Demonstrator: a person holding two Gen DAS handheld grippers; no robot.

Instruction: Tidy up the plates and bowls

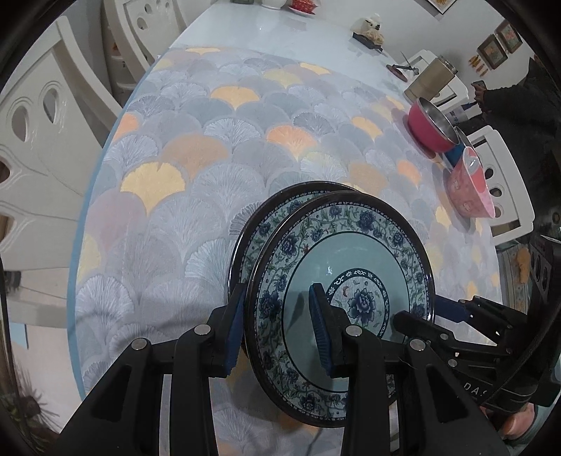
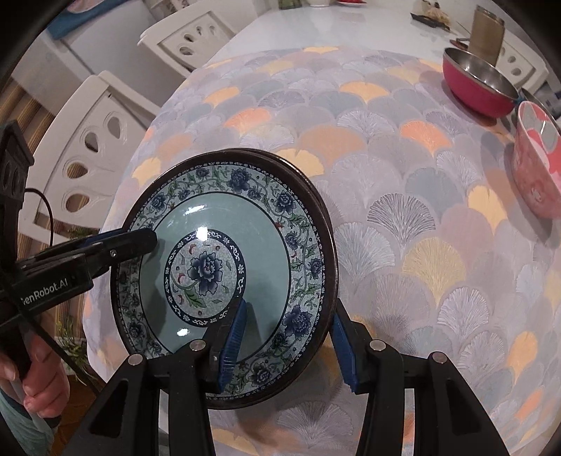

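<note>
My left tool (image 1: 277, 328) is clenched on the rim of the upper plate (image 1: 354, 266): one blue pad is under the rim on the outside, the other presses on the turquoise inside. My right tool (image 2: 287, 340) is clenched on the opposite rim of the same plate (image 2: 224, 245), again one pad inside and one outside. In the right wrist view I see the left tool (image 2: 140, 242) coming in from the left side, with the person's hand (image 2: 38, 382) around its handle.

Directly behind this plate there is a second plate (image 1: 259, 224) with the same blue flower border. Its rim shows just past the held one, so the two overlap closely; I cannot tell if they touch.

Both plates are above the patterned cloth (image 1: 210, 140) that covers the near part of the bench (image 1: 280, 35), close to the near edge. At the right edge of the bench stands a pink flowered bowl (image 2: 536, 165), and just behind it a red bowl (image 2: 477, 84) with a metal inside. A tan canister (image 2: 485, 31) stands further back, towards the far right corner.
</note>
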